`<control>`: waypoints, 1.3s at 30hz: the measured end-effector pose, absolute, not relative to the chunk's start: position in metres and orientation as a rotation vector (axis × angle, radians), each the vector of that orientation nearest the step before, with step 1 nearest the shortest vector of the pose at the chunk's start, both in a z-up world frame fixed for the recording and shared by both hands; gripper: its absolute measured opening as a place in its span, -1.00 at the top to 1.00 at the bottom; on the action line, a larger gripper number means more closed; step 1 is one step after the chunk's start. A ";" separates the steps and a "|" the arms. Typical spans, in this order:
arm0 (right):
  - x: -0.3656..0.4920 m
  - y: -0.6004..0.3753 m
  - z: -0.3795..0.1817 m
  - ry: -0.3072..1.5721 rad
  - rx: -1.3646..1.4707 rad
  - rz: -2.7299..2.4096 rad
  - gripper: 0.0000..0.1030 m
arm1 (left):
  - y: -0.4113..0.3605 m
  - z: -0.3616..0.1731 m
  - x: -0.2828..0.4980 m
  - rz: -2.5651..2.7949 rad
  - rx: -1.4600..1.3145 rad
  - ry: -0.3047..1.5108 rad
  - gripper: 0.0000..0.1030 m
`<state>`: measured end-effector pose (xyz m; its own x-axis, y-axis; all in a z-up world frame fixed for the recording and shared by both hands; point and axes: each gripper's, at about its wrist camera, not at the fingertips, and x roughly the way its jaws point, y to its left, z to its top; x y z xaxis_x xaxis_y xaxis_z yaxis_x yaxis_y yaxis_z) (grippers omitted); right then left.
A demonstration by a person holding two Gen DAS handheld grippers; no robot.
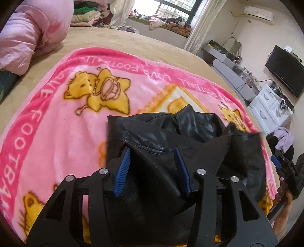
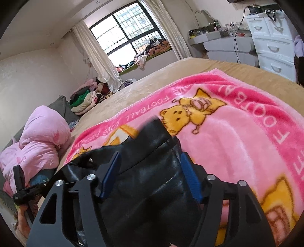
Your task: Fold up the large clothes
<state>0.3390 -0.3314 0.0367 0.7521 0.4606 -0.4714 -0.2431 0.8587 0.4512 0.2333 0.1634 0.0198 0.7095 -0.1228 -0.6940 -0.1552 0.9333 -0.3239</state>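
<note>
A black leather jacket (image 1: 152,144) lies bunched on a pink cartoon blanket (image 1: 62,121) spread over the bed. My left gripper (image 1: 152,159) is open, its blue pads (image 1: 123,167) standing wide on either side of a raised fold of the jacket. My right gripper (image 2: 150,167) is open too, its blue pads (image 2: 190,176) straddling another part of the jacket (image 2: 148,152). The blanket also shows in the right wrist view (image 2: 237,136). The right gripper shows at the right edge of the left wrist view (image 1: 283,169). The left one shows at the left edge of the right wrist view (image 2: 20,184).
A pink quilt (image 1: 28,36) lies bunched at the bed's head. Folded clothes (image 1: 87,15) are stacked beyond it. The tan bedsheet (image 1: 133,41) surrounds the blanket. White drawers (image 1: 269,106), a TV (image 1: 285,70) and a dressing table (image 1: 228,62) stand past the bed's right side.
</note>
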 end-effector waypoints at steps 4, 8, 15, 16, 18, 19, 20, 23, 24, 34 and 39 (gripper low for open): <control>0.338 -0.328 0.038 0.602 0.324 0.382 -0.38 | 0.165 0.034 0.226 0.025 -0.358 0.723 -0.02; 0.339 -0.318 0.036 0.620 0.214 0.352 -0.41 | 0.178 0.042 0.219 0.082 -0.337 0.685 -0.15; 0.353 -0.294 0.027 0.668 0.022 0.338 -0.45 | 0.192 0.025 0.220 0.120 -0.282 0.754 -0.14; 0.357 -0.289 0.025 0.679 -0.013 0.336 -0.45 | 0.188 0.023 0.222 0.108 -0.258 0.765 -0.14; 0.366 -0.281 0.020 0.694 -0.063 0.328 -0.45 | 0.181 0.014 0.230 0.080 -0.236 0.797 -0.14; 0.370 -0.277 0.017 0.701 -0.086 0.325 -0.45 | 0.179 0.011 0.233 0.080 -0.231 0.807 -0.14; 0.375 -0.272 0.013 0.714 -0.117 0.323 -0.45 | 0.174 0.003 0.238 0.086 -0.216 0.824 -0.14; 0.384 -0.261 0.003 0.735 -0.185 0.316 -0.33 | 0.160 -0.016 0.249 0.091 -0.161 0.856 -0.03; 0.386 -0.259 0.001 0.733 -0.198 0.309 -0.07 | 0.157 -0.018 0.251 0.086 -0.146 0.857 0.13; 0.393 -0.295 0.048 0.590 0.055 0.319 0.76 | 0.163 0.034 0.244 0.093 -0.158 0.674 0.88; 0.412 -0.299 0.037 0.607 0.096 0.287 0.77 | 0.166 0.034 0.265 0.107 -0.160 0.663 0.89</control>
<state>0.4121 -0.2988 0.0372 0.7830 0.2932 -0.5485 -0.2371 0.9560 0.1726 0.2651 0.1660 0.0339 0.7835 0.0473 -0.6196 -0.1495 0.9822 -0.1141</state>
